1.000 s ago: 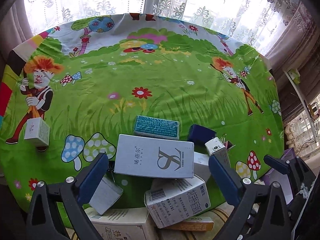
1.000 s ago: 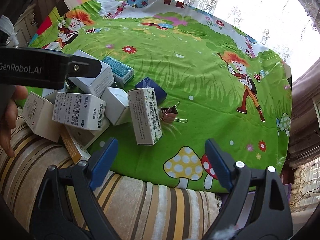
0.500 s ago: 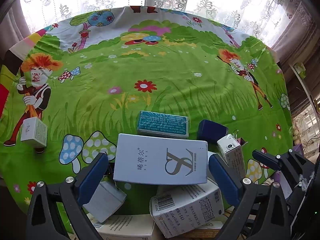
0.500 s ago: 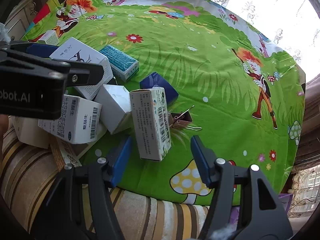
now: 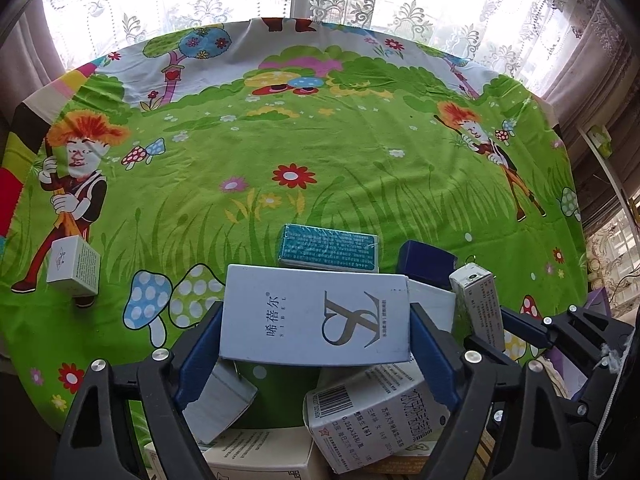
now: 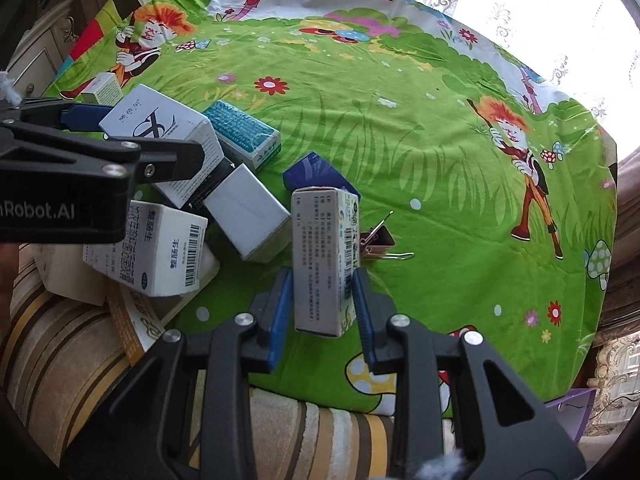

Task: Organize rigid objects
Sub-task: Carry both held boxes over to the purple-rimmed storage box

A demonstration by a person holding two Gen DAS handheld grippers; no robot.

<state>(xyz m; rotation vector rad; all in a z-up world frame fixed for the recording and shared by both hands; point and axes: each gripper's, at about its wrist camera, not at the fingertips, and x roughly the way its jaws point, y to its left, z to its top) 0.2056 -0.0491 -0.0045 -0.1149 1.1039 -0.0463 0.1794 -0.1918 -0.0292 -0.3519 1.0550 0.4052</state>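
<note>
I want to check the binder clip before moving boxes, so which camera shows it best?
The right wrist view: the binder clip lies in the open on the green cloth, just right of the tall box between the right gripper fingers. In the left wrist view, only a wire loop seems to show behind the boxes.

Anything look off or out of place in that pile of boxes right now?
Yes: a binder clip lies among the cartons, behind the narrow box between the right gripper fingers. The boxes are jumbled and tilted; the barcode box rests on others at the cloth's near edge.
</note>
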